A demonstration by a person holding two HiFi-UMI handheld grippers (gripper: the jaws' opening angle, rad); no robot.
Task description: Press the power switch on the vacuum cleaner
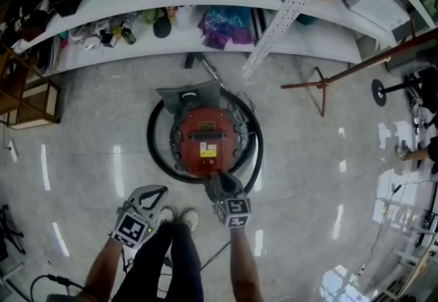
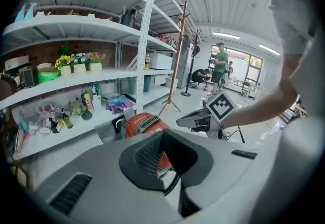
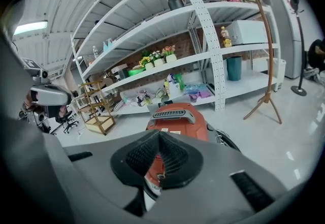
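On the shiny floor (image 1: 328, 157), the vacuum cleaner (image 1: 205, 140) lies straight ahead of the nearer, closed right hand-held gripper (image 1: 219, 176); the left hand-held gripper (image 1: 163, 190) is closed too.

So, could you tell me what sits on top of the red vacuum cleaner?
A grey slotted handle and a yellow label show on the vacuum cleaner. The right gripper covers its near edge, hiding whatever is there.
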